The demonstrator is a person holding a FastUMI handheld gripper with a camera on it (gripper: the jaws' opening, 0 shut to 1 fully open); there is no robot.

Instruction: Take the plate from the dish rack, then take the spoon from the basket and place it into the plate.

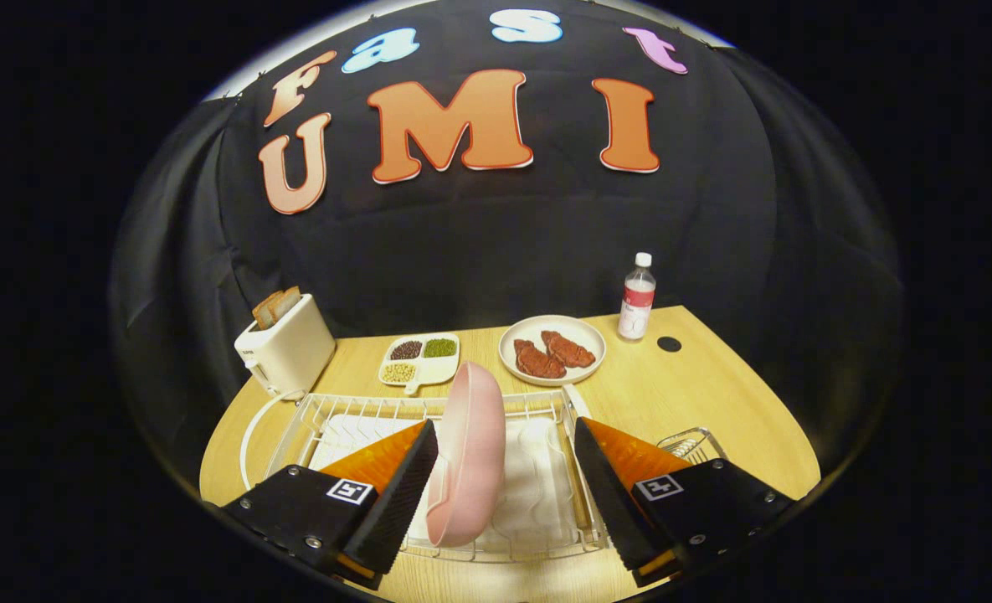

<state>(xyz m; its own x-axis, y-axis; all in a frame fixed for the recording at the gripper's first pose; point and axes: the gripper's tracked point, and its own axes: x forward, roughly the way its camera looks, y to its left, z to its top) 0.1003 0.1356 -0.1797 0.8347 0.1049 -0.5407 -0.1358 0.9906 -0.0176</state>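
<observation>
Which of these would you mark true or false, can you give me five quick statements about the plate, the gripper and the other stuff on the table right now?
1. The pink plate stands on edge in the white dish rack. True.
2. The gripper is shut on the plate. False: its fingers are open, with the plate between them nearer the left one.
3. The toaster holds slices of bread. True.
4. The round white plate beyond the rack is bare. False: two reddish pieces of meat lie on it.
5. The water bottle lies on its side. False: it stands upright with its cap on.
</observation>
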